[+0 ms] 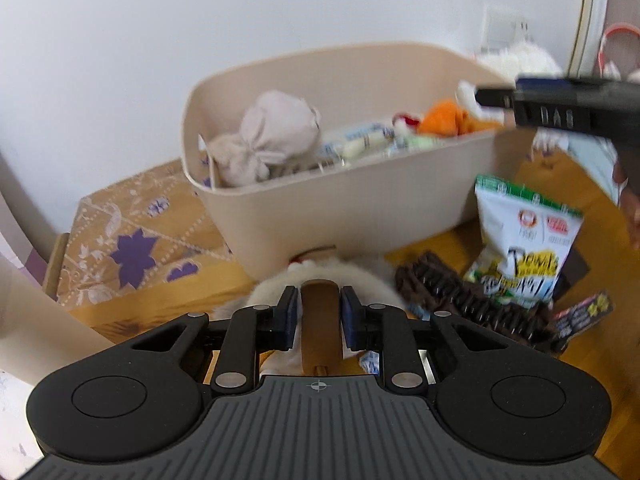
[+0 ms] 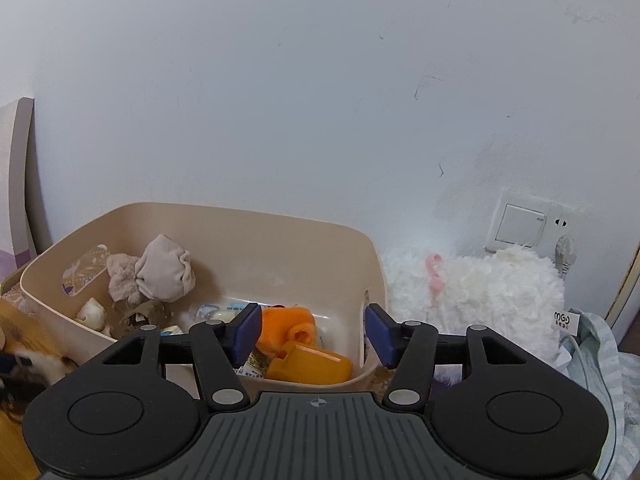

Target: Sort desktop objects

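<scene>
Wall [image 2: 280,80], pale and bare, fills the upper half of both views, with a switch plate [image 2: 520,224] at 3 o'clock in the right wrist view. Below it a fluffy white cushion [image 2: 480,288] sits just beside the beige bin [image 2: 280,236], at the bin's 3 o'clock. The bin stands on the desk [image 1: 224,280], which is covered by an orange floral cloth. Inside the bin lie a grey cloth bundle [image 2: 164,272], an orange plush toy [image 2: 284,324], an orange plastic cup [image 2: 312,366] and some wrapped packets. In the left wrist view, at 3 o'clock of the bin's front wall, a white and green snack bag [image 1: 524,240] rests near a dark brown brush [image 1: 460,300].

The left gripper [image 1: 319,312] is clamped on a brown band [image 1: 319,320] of a white plush toy [image 1: 360,276], low in front of the bin. The right gripper [image 2: 314,332] hangs over the bin's right end with its jaws apart and nothing gripped.
</scene>
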`<state>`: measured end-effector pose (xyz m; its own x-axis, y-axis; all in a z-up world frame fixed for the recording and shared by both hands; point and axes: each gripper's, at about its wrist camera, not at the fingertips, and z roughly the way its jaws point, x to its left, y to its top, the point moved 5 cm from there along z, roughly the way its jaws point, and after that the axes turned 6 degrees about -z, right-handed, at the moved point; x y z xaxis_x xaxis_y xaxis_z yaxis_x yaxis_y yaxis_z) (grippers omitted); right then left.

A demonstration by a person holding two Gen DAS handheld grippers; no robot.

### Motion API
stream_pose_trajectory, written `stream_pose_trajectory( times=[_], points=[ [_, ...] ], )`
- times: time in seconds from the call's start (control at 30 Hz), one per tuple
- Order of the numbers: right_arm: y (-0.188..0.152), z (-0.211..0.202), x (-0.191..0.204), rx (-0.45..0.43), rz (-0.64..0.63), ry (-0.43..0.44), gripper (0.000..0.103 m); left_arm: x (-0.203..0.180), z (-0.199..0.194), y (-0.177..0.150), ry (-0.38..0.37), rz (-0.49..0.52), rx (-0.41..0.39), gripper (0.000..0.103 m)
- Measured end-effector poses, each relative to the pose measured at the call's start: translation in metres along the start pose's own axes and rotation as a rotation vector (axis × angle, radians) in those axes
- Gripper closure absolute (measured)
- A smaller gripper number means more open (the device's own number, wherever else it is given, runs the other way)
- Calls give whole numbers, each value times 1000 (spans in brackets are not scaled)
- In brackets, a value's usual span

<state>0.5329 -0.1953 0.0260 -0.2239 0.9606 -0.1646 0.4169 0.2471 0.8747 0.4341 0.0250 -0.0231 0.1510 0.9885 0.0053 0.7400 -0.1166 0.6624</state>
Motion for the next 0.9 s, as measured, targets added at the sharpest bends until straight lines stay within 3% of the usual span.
stream_pose_trajectory(
  times=[0.27,0.5,0.63,0.7,0.9],
  points=[
    [-1,-6,-2,-5,-14,-2,41,9,-27,30,-70,-123,-103,80],
    [-1,-8,-5,-11,-13,-13,41,2,-33,38,-77,-124,-133,80],
    [-3,-8,-6,-7,-21,-14,41,-2,-24,32,-93,-96,-54,80],
    [-3,-8,-7,-7,-18,-17,41,-4,-21,28,-67,-74,-47,80],
    [-7,-9,-6,-5,-17,-15,40,-4,-17,24,-110,-108,-18,80]
  ],
)
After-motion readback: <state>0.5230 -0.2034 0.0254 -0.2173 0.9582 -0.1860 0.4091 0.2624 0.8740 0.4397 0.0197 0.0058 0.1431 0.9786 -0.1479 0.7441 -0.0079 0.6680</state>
